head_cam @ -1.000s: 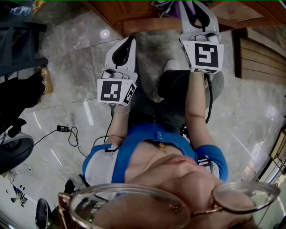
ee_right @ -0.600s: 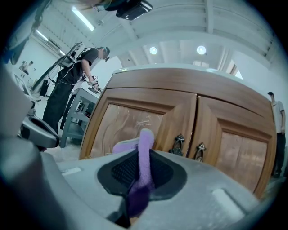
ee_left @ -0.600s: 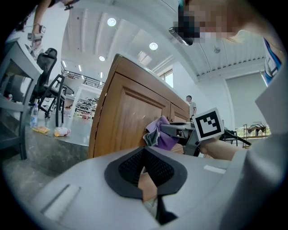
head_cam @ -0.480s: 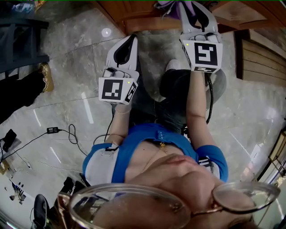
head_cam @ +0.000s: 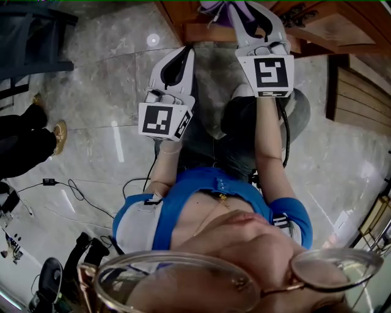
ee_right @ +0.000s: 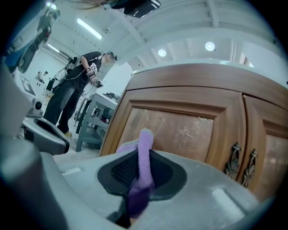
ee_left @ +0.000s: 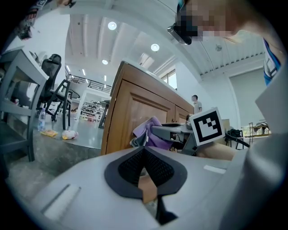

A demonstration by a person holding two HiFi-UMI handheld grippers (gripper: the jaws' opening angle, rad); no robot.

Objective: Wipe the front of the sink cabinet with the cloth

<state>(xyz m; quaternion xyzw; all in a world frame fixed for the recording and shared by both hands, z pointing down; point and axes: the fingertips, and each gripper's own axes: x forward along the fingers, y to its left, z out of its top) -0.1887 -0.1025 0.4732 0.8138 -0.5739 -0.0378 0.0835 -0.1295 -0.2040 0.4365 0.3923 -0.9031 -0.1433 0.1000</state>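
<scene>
The wooden sink cabinet (head_cam: 194, 30) stands at the top of the head view. In the right gripper view its panelled door (ee_right: 180, 128) fills the middle, with ornate handles (ee_right: 238, 164) to the right. My right gripper (head_cam: 252, 13) is shut on a purple cloth (head_cam: 215, 7), which sits at the cabinet front. The cloth (ee_right: 145, 148) stands up between the pads. My left gripper (head_cam: 183, 58) hangs lower and to the left, over the floor, shut with nothing in it. From the left gripper (ee_left: 144, 155) I see the cloth (ee_left: 150, 130) and the right gripper's marker cube (ee_left: 206, 126).
The floor is grey marble tile (head_cam: 110, 92). A cable (head_cam: 67, 186) trails at the left, near a bystander's legs (head_cam: 24, 143). Wooden slats (head_cam: 360, 92) stand at the right. A grey table (ee_left: 18, 90) and an office chair (ee_left: 54, 85) are at the far left. A person (ee_right: 76, 90) stands beyond.
Both grippers have shifted slightly, the right one with the cloth to the left along the cabinet. The bystander and cable at the left have moved in the view.
</scene>
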